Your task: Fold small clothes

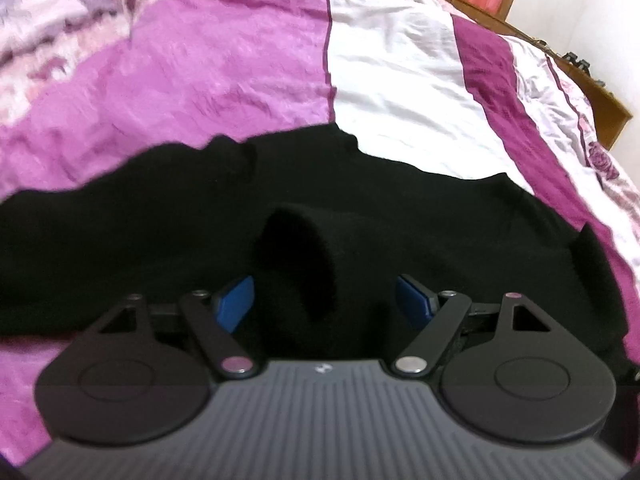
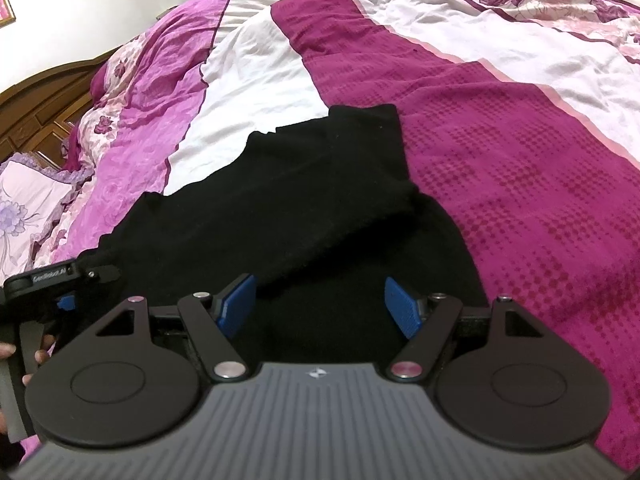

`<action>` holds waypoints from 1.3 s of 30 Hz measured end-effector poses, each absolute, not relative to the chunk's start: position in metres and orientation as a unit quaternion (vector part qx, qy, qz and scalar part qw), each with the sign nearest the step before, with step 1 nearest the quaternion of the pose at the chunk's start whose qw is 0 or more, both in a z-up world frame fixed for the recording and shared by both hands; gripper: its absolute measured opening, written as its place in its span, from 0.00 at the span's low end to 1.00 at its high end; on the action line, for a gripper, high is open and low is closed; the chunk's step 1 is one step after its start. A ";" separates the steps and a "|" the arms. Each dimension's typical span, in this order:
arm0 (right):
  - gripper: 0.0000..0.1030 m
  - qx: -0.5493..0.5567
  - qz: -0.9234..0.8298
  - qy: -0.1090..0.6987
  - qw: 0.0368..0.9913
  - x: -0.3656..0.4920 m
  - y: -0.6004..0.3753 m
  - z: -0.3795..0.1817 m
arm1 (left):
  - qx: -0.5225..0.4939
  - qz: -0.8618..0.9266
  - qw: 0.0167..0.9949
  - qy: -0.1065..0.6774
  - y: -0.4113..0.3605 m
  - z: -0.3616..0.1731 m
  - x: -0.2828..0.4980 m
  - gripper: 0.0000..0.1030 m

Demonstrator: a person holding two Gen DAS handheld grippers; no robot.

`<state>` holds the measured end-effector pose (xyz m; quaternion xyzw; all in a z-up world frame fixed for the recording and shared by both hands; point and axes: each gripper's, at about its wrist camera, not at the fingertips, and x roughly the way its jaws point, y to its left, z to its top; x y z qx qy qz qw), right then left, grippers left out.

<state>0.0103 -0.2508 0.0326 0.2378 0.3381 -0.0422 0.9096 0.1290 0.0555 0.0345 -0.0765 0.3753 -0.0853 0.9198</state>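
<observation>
A black knit garment (image 1: pixel 160 240) lies spread on the bed cover (image 1: pixel 224 60). In the left wrist view my left gripper (image 1: pixel 326 300) hovers low over it with its blue pads (image 1: pixel 236 302) wide apart. A raised fold of the black cloth (image 1: pixel 296 248) stands between the pads, and neither pad presses on it. In the right wrist view the garment (image 2: pixel 320 184) has a sleeve lying slantwise across its body. My right gripper (image 2: pixel 320 306) is open above the near part of the cloth, gripping nothing. The left gripper (image 2: pixel 80 288) shows at the left edge, over the garment's left end.
The bed cover (image 2: pixel 500 152) has purple, white and magenta stripes with rose borders. A dark wooden headboard (image 2: pixel 40 108) and a flowered pillow (image 2: pixel 24 200) lie at the left. A wooden bed edge (image 1: pixel 600 96) runs at the right. A person's hand (image 2: pixel 8 350) holds the left gripper's handle.
</observation>
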 end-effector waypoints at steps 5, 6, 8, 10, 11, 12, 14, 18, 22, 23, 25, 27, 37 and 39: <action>0.75 0.233 -0.043 0.339 0.910 0.013 -0.249 0.031 | -0.030 -0.114 0.935 0.334 0.055 0.049 0.106 0.77; 0.75 0.233 -0.044 0.339 0.910 0.013 -0.249 0.031 | -0.024 -0.126 0.935 0.330 0.054 0.051 0.104 0.77; 0.75 0.231 -0.045 0.340 0.910 0.013 -0.248 0.030 | -0.013 -0.144 0.932 0.333 0.050 0.050 0.107 0.77; 0.75 0.230 -0.048 0.340 0.910 0.014 -0.247 0.031 | -0.009 -0.152 0.931 0.332 0.046 0.046 0.109 0.77; 0.75 0.229 -0.048 0.341 0.910 0.014 -0.246 0.031 | -0.010 -0.158 0.930 0.332 0.046 0.044 0.111 0.76; 0.75 0.228 -0.048 0.342 0.910 0.014 -0.246 0.031 | -0.012 -0.164 0.928 0.334 0.045 0.042 0.114 0.72; 0.75 0.227 -0.048 0.343 0.910 0.014 -0.246 0.031 | -0.015 -0.184 0.921 0.344 0.044 0.036 0.118 0.16; 0.75 0.227 -0.048 0.343 0.910 0.014 -0.247 0.031 | -0.047 -0.175 0.919 0.350 0.056 0.035 0.120 0.12; 0.75 0.226 -0.049 0.343 0.910 0.014 -0.246 0.031 | -0.063 -0.123 0.920 0.365 0.075 0.034 0.124 0.18; 0.75 0.225 -0.049 0.343 0.911 0.014 -0.246 0.031 | -0.073 -0.127 0.917 0.371 0.078 0.034 0.126 0.25; 0.75 0.224 -0.049 0.343 0.911 0.014 -0.246 0.031 | -0.078 -0.116 0.916 0.376 0.080 0.034 0.127 0.47; 0.75 0.223 -0.050 0.343 0.911 0.014 -0.246 0.031 | -0.069 -0.092 0.924 0.365 0.079 0.035 0.126 0.67; 0.75 0.209 -0.037 0.329 0.920 0.022 -0.245 0.030 | -0.107 -0.150 0.912 0.367 0.062 0.023 0.145 0.17; 0.75 0.210 -0.030 0.324 0.922 0.029 -0.246 0.029 | -0.117 -0.155 0.908 0.371 0.060 0.026 0.149 0.17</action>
